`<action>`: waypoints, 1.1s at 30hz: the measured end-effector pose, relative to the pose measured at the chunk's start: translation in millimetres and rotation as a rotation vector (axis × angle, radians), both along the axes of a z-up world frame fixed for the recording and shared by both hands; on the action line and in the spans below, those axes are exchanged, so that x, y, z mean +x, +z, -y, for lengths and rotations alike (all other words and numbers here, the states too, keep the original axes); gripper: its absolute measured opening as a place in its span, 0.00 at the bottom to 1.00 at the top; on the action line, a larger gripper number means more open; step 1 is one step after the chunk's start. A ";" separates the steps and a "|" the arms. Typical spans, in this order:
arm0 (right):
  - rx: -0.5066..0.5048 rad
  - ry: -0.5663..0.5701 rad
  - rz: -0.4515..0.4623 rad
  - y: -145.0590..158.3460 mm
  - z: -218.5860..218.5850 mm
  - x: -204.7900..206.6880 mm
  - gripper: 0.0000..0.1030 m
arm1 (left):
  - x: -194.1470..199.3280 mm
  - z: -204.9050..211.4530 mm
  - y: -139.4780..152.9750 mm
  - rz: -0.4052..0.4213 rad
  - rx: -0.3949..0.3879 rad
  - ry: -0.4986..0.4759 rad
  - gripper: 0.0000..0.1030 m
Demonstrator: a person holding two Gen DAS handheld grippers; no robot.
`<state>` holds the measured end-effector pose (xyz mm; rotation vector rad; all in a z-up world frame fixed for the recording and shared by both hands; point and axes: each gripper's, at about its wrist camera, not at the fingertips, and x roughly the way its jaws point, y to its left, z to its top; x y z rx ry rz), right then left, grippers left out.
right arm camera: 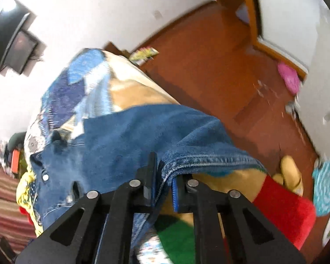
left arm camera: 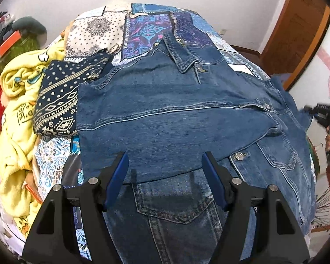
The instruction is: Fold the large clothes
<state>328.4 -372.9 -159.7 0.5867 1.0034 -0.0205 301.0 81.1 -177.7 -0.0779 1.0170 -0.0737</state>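
A blue denim jacket (left arm camera: 176, 114) lies spread on the patchwork bedspread (left arm camera: 143, 28), one sleeve folded across its front. My left gripper (left arm camera: 165, 171) is open and empty, hovering just above the jacket's near part. My right gripper (right arm camera: 165, 176) is shut on the hemmed edge of the denim jacket (right arm camera: 143, 136) and holds it lifted at the bed's right side. The right gripper also shows in the left wrist view (left arm camera: 325, 114) at the far right edge, beside the jacket.
A navy patterned cloth (left arm camera: 61, 101) and a yellow blanket (left arm camera: 17, 114) lie left of the jacket. A wooden door (left arm camera: 297, 33) stands at the right. In the right wrist view, a brown floor (right arm camera: 209, 66), a red and yellow plush toy (right arm camera: 283, 198) and a green mat (right arm camera: 176, 237) lie below.
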 end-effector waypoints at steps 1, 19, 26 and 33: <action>-0.008 0.013 0.021 7.3 -4.1 -0.4 0.09 | -1.2 0.9 0.8 0.003 0.003 -0.005 0.66; -0.021 0.541 0.256 84.7 -210.0 -26.1 0.07 | -29.5 2.4 7.5 0.042 0.035 -0.065 0.66; -0.037 0.671 0.064 11.7 -255.1 -43.5 0.07 | -38.3 4.4 15.7 0.054 0.060 -0.092 0.66; -0.081 0.700 -0.001 -8.5 -255.3 -64.0 0.08 | -29.0 19.9 32.6 0.058 0.067 -0.120 0.72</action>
